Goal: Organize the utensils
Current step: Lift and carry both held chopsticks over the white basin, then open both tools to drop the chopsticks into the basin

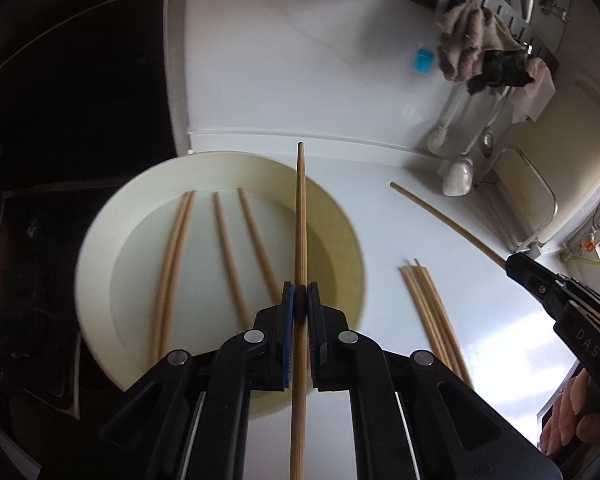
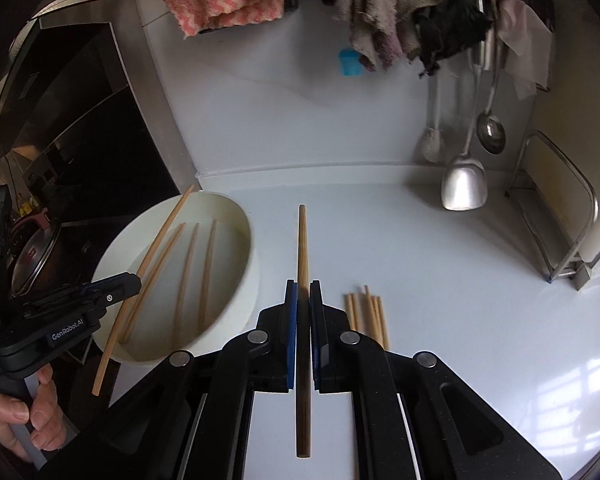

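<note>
My left gripper [image 1: 300, 294] is shut on a wooden chopstick [image 1: 301, 216] that runs straight ahead over the white bowl [image 1: 100, 248]. Several more chopsticks [image 1: 176, 264] lie inside that bowl. My right gripper [image 2: 303, 292] is shut on another chopstick [image 2: 302, 248], held above the white counter. A small bundle of chopsticks [image 2: 370, 316] lies on the counter just right of it, also seen as the bundle [image 1: 432, 312] in the left wrist view. The left gripper [image 2: 134, 280] with its chopstick [image 2: 156, 240] shows over the bowl [image 2: 244, 280], and the right gripper [image 1: 514, 266] shows at the right edge.
A black stove [image 2: 80, 128] with a pot lid [image 2: 32, 256] stands left of the bowl. Rags [image 2: 400, 36], a ladle [image 2: 490, 128] and a spatula [image 2: 464, 184] hang on the back wall. A metal rack [image 2: 556, 220] stands at the right. A hand [image 2: 20, 416] holds the left gripper's handle.
</note>
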A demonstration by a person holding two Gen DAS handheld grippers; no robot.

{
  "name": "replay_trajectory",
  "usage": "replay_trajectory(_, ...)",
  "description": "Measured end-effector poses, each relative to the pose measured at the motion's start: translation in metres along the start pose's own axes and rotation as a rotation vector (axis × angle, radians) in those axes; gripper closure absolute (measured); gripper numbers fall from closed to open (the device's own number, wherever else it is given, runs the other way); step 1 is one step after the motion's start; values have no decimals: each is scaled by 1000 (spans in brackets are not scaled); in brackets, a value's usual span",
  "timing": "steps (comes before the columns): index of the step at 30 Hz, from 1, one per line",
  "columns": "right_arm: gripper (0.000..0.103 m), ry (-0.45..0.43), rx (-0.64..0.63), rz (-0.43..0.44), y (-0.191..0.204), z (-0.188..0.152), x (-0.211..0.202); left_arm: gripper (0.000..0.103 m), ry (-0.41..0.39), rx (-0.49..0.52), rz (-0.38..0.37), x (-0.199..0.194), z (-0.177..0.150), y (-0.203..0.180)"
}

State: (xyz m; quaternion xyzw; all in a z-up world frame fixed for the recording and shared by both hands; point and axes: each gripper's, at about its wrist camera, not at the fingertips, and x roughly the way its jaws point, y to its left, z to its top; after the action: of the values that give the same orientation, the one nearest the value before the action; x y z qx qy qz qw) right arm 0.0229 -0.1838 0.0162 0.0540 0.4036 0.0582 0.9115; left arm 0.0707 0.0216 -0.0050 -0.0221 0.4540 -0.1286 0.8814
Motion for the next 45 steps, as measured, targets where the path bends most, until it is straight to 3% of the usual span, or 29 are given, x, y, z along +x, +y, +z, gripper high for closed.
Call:
replay_trajectory(7, 97, 25, -69, 82, 68, 17, 43, 96, 42, -42, 86, 12, -3, 69)
replay_trajectory(13, 97, 111, -92, 89, 112, 25, 106, 96, 101, -30, 91, 39, 0, 92)
replay_trajectory(21, 97, 192, -86, 51, 121, 22, 143, 96, 165, -3, 68, 74, 5, 99)
replay_trajectory(28, 97, 300, -72, 51, 120, 9, 177, 95, 173, 6, 76, 92, 14, 103)
replay_trajectory(35, 97, 341, -74, 51, 122, 2, 191, 94, 200, -2, 91, 105, 15, 105)
replay_trajectory(37, 95, 339, -76, 61, 120, 3, 186, 87, 196, -5, 103, 104, 16, 105)
replay_trajectory(40, 80, 320, -78, 57, 121, 5, 180, 40, 164, -29, 109, 92, 17, 108)
replay_trajectory(45, 79, 277, -87, 31, 116, 8, 160, 25, 101, -55, 132, 66, 21, 117)
